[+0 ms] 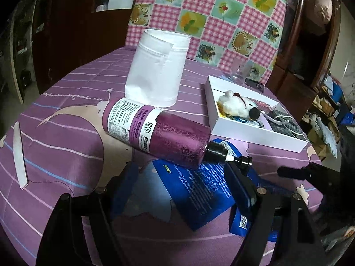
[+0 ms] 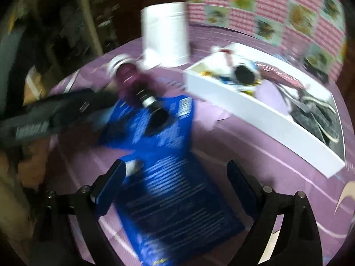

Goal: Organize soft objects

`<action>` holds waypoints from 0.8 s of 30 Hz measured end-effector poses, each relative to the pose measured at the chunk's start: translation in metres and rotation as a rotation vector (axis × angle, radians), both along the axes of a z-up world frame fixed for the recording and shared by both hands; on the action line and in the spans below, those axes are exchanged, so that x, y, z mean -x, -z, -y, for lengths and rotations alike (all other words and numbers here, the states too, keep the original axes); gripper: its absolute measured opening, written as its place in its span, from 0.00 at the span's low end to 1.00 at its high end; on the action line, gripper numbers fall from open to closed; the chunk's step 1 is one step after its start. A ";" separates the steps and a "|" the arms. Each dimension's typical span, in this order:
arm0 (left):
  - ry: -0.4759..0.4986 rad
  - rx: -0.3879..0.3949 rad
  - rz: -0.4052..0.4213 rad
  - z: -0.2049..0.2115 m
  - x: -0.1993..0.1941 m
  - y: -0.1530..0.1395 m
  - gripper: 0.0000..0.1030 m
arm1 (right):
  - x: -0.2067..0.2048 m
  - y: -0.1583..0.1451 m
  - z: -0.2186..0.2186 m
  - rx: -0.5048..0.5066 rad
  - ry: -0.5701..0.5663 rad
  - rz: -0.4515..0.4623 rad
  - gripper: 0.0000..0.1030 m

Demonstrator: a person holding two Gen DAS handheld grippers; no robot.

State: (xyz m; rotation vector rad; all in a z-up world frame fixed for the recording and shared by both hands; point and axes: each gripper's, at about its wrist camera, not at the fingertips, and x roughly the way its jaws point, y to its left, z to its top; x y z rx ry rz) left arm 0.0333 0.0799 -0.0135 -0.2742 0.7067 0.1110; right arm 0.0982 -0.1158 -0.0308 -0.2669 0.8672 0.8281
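Observation:
A blue printed packet [image 1: 199,186] lies flat on the purple bedspread, under the pump end of a purple bottle [image 1: 159,130] that rests on its side. My left gripper [image 1: 184,177] is open just above the packet, one finger on each side of it. In the blurred right wrist view my right gripper [image 2: 177,177] is also open over the same blue packet [image 2: 173,190], and its pads do not press on it. A white tray box [image 1: 255,136] at the right holds a white plush toy [image 1: 237,106] and a dark plaid cloth [image 1: 284,122].
A tall white fabric bin [image 1: 157,71] stands behind the bottle. A pale flat strip [image 1: 20,155] lies at the left edge of the bedspread. Behind the tray are a clear glass [image 1: 240,72] and a dark phone [image 1: 256,85]. A checked quilt [image 1: 221,17] rises at the back.

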 end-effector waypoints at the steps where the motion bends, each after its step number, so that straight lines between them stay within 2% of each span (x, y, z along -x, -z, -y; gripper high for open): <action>1: -0.002 0.001 -0.002 0.000 0.000 0.000 0.77 | -0.009 -0.001 0.004 -0.029 0.038 -0.027 0.82; 2: -0.007 -0.001 -0.006 -0.001 -0.001 0.001 0.77 | -0.016 -0.001 0.005 -0.047 0.062 -0.050 0.71; 4: -0.015 -0.005 -0.015 -0.001 -0.002 0.002 0.77 | -0.028 0.000 0.004 -0.059 0.088 -0.092 0.63; 6: -0.027 -0.013 -0.040 -0.001 -0.005 0.005 0.77 | -0.033 0.004 -0.003 -0.035 0.077 -0.111 0.62; 8: -0.043 -0.022 -0.085 -0.001 -0.009 0.012 0.76 | -0.030 0.004 -0.014 0.009 0.051 -0.072 0.62; 10: -0.052 -0.022 -0.153 -0.002 -0.015 0.022 0.70 | -0.027 0.005 -0.022 0.024 0.023 -0.064 0.59; 11: -0.052 -0.047 -0.166 0.001 -0.017 0.024 0.69 | -0.027 0.005 -0.026 0.033 0.014 -0.056 0.56; 14: -0.032 -0.086 -0.178 0.009 -0.018 0.025 0.64 | -0.025 0.005 -0.034 0.039 -0.014 -0.054 0.46; 18: -0.005 -0.077 -0.167 0.013 -0.017 0.025 0.53 | -0.029 0.006 -0.031 -0.013 -0.015 -0.111 0.38; 21: 0.040 -0.072 -0.163 0.020 -0.018 0.024 0.53 | -0.034 0.008 -0.026 -0.043 0.022 -0.136 0.22; 22: 0.054 -0.077 -0.163 0.023 -0.018 0.024 0.53 | -0.033 0.008 -0.025 -0.044 0.030 -0.137 0.09; 23: 0.062 -0.075 -0.162 0.025 -0.020 0.023 0.53 | -0.037 0.010 -0.021 -0.053 0.051 -0.153 0.01; 24: 0.067 -0.068 -0.158 0.026 -0.020 0.023 0.53 | -0.041 0.011 -0.017 -0.070 0.060 -0.170 0.01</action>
